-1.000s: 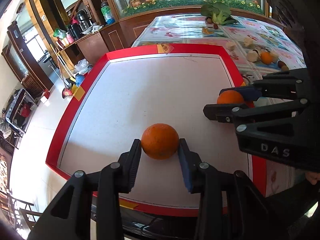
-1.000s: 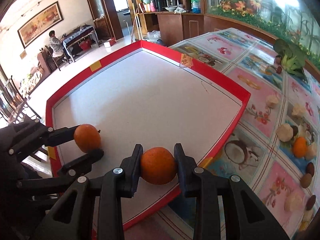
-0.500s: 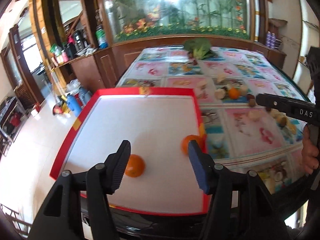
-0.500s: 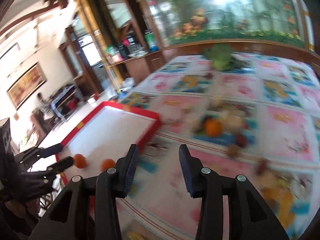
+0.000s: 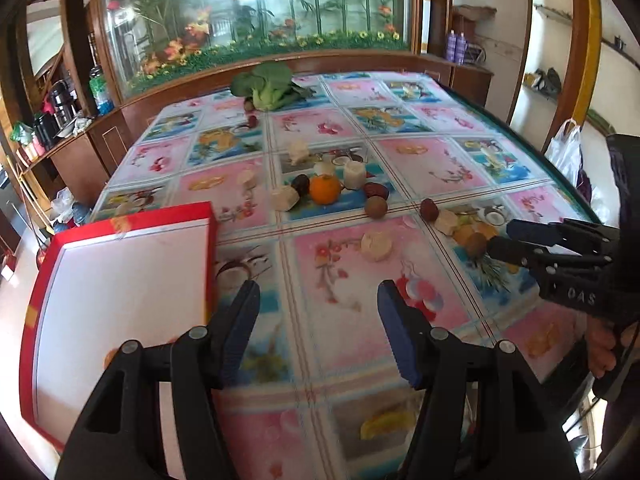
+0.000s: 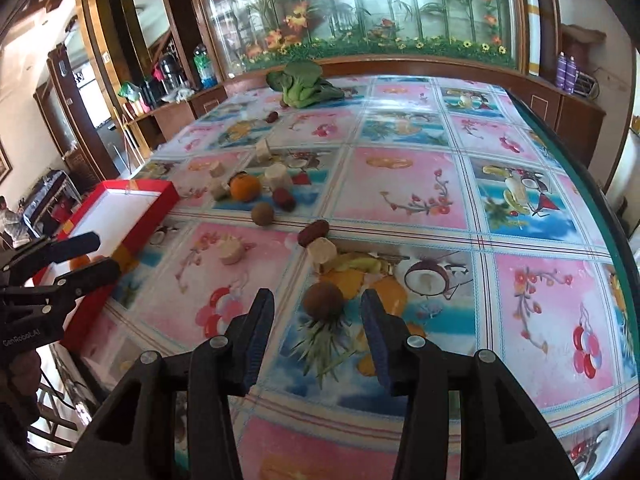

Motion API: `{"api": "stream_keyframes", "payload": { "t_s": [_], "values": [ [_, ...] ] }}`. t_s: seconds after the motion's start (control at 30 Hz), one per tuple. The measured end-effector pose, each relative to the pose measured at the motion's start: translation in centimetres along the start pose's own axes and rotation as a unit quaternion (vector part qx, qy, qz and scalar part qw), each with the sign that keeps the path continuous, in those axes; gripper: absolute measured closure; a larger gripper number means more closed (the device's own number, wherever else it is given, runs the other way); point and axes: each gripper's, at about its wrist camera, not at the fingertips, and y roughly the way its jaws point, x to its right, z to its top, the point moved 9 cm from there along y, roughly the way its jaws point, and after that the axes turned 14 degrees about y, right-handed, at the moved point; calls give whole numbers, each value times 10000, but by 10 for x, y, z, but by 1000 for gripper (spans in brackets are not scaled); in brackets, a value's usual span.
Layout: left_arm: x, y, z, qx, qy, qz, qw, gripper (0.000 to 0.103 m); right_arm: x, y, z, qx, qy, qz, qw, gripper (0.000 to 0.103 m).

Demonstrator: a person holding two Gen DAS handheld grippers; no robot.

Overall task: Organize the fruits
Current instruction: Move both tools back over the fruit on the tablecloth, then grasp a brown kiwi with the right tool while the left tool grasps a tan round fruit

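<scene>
In the left wrist view the left gripper (image 5: 318,314) is seen half open and empty over the tablecloth (image 5: 332,280) beside the red tray (image 5: 120,220), and in the right wrist view the right gripper (image 6: 318,326), just opened, is held apart before a brown fruit (image 6: 323,300), nothing being gripped

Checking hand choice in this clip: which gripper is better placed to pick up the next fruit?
Probably the right. The right gripper, jaws open and empty, is lined up just short of the round brown fruit. The left gripper, also open and empty, hangs over bare floral tablecloth beside the red-rimmed white tray.
</scene>
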Motion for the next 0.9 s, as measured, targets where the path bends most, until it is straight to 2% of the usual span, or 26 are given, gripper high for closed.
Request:
{"api": "stream_keyframes", "payload": {
  "t_s": [0.2, 0.33, 0.43, 0.53, 0.67, 0.73, 0.83, 0.9],
  "values": [
    [11, 45, 27, -342, 179, -629, 9973, 41, 20, 26, -5, -565, -45, -60, 9984, 59],
    [-5, 62, 38, -680, 192, -1012, 9924, 41, 17, 35, -1, -964, -306, 54, 9949, 59],
    [-24, 75, 42, -863, 218, -1034, 9906, 41, 16, 36, -1, -1322, -579, 208, 9893, 58],
    [-26, 89, 33, -1103, 332, -1045, 9878, 41, 14, 35, -5, -1455, -958, 215, 9845, 58],
    [-13, 94, 21, -1384, 303, -1498, 9785, 41, 21, 33, -2, -1693, -512, 313, 9837, 61],
    [-9, 91, 22, -1382, 430, -1503, 9780, 41, 25, 34, 1, -1766, -381, 181, 9834, 72],
    [-7, 87, 23, -1362, 713, -1388, 9783, 41, 24, 34, 2, -1941, -357, 5, 9803, 73],
    [-12, 85, 26, -1318, 502, -1466, 9791, 41, 15, 30, 2, -2033, -450, 7, 9781, 73]
  ]
}}
